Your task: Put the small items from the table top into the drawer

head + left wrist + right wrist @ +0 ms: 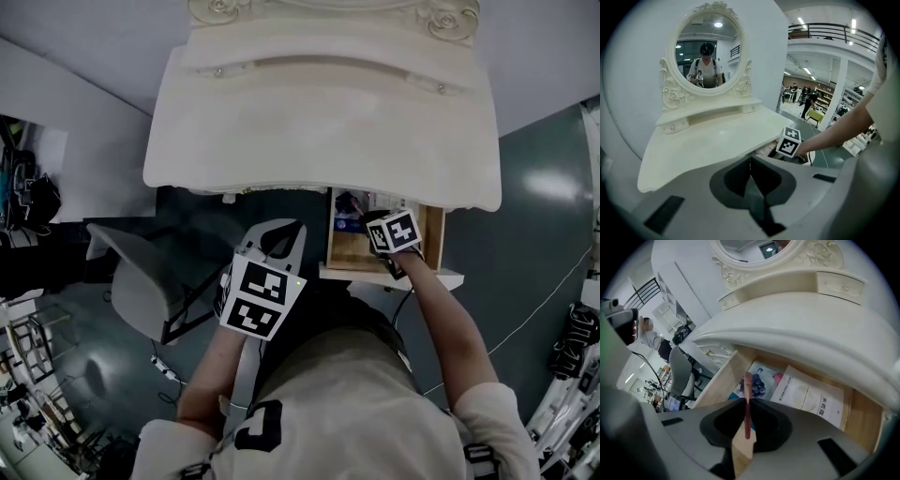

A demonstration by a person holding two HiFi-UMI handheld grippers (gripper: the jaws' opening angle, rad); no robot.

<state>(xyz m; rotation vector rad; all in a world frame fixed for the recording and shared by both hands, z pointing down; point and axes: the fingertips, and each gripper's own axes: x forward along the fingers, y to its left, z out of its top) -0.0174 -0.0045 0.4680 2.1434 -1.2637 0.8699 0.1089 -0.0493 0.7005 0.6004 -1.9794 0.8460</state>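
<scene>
In the right gripper view my right gripper is shut on a thin reddish-brown stick, held upright between the jaws. It hangs over the open wooden drawer under the right side of the white dressing table. Inside the drawer lie a white printed packet and a blue picture card. In the head view the right gripper sits at the drawer. My left gripper is shut with nothing in it, held in front of the table's middle. The left gripper faces the bare table top.
An oval mirror in an ornate white frame stands at the back of the table. A grey chair stands to the left, below the table's front edge. A cable trails across the dark floor at right.
</scene>
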